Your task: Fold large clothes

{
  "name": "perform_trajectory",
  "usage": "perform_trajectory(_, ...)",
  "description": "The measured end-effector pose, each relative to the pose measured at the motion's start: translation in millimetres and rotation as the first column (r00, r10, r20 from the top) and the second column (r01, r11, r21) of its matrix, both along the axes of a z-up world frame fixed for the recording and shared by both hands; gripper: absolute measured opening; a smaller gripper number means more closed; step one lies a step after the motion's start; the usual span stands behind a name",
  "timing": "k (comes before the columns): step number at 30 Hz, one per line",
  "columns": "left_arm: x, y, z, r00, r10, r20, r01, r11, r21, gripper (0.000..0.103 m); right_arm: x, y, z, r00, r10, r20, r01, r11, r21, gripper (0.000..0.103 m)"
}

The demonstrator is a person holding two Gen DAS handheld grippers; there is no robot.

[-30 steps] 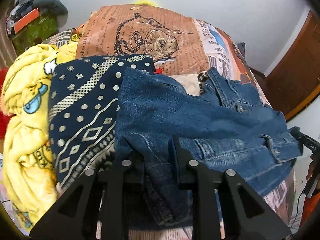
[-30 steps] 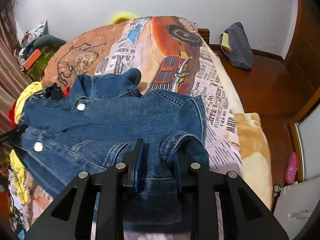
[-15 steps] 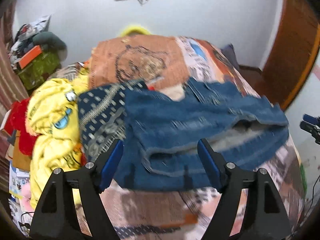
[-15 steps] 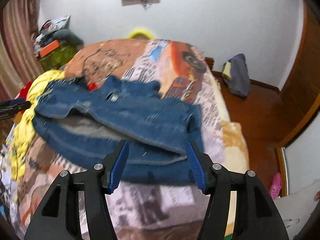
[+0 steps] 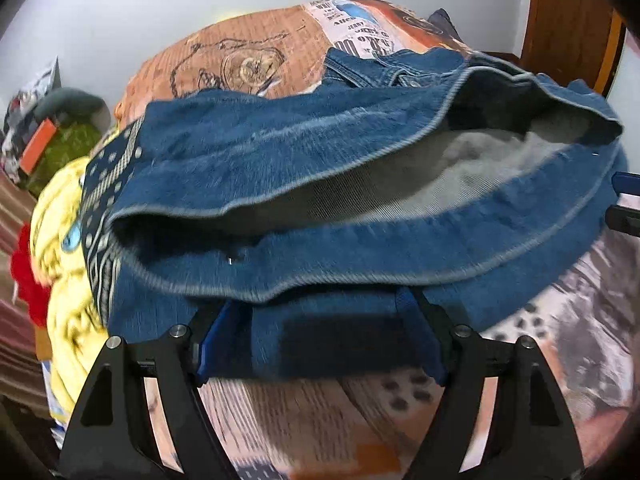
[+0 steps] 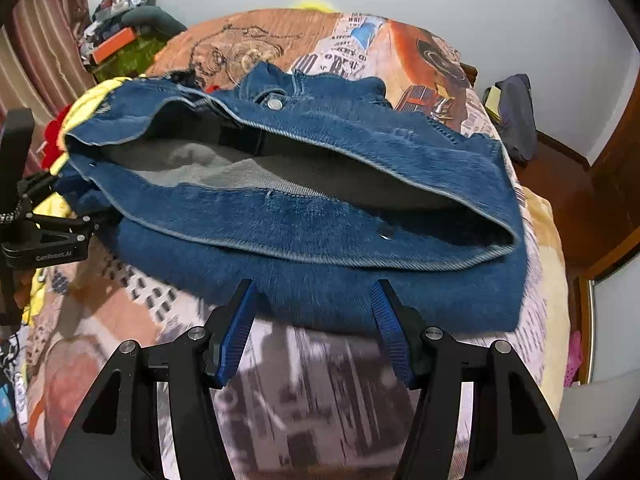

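Left wrist view shows the denim jacket (image 5: 320, 168) lying across the bed (image 5: 248, 56), folded once so its hem gapes toward the camera and the pale lining shows inside; its near edge runs between the fingers of the left gripper (image 5: 316, 344). That gripper has just been opening and now stands wide, denim between the blue pads but not pinched as far as I can tell, though blur hides the contact. From the right wrist view the same jacket (image 6: 304, 208) fills the middle of the bed (image 6: 320, 400), collar and snap button at the far side, and the right gripper (image 6: 316, 320) hangs just short of the near edge, jaws apart at a middling width with nothing in them; they too opened moments ago. The fold looks freshly laid, and the step in hand is probably the release and the set-up for the next fold. To do it well, both grippers should draw back low and straight so no pad drags the top layer, then the bulging hem should be pressed flat before a new edge is taken, since stiff denim will spring open. Beyond the jacket, a dark patterned cloth (image 5: 100, 184) and a yellow blanket (image 5: 60, 248) crowd its left side, close enough to snag a gripper that reaches there.
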State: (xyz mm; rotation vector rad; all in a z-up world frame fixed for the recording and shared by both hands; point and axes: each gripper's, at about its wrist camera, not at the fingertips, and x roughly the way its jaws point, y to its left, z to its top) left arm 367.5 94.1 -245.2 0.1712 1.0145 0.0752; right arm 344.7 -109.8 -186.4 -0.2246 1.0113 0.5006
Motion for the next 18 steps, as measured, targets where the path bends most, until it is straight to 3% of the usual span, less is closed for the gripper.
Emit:
perform_trajectory(3,20,8,2,0.999,0.03,0.013,-0.03,1.0,0.001,0.079,10,15,-6,1.0,0.03,0.003,-0.03,0.999,-0.017,0.055)
perform_trajectory(6,51,18,9,0.998,0.051,0.04,-0.053,0.997,0.05,0.079,24,28,-5,0.998,0.058,0.037,-0.057,0.997,-0.045,0.055)
perform_trajectory(9,88,32,20,0.994,0.1,0.047,-0.103,0.993,0.065,0.079,60,41,1,0.995,0.06,0.074,-0.053,0.995,-0.088,0.054)
perform_trajectory(11,111,47,32,0.991,0.133,0.028,-0.133,0.991,-0.031,0.079,87,43,9,0.996,0.021,0.088,-0.015,0.997,-0.072,0.053)
perform_trajectory(14,127,71,61,0.969,0.228,0.099,-0.211,0.965,-0.155,0.079,117,36,28,0.987,-0.093,0.134,0.096,0.995,-0.015,0.055)
perform_trajectory(16,130,78,77,0.948,0.277,0.154,-0.254,0.955,-0.155,0.08,126,31,43,0.966,-0.171,0.195,0.176,0.984,-0.004,0.055)
perform_trajectory(18,129,81,87,0.942,0.286,0.174,-0.264,0.954,-0.141,0.08,126,25,54,0.966,-0.186,0.182,0.18,0.982,0.05,0.055)
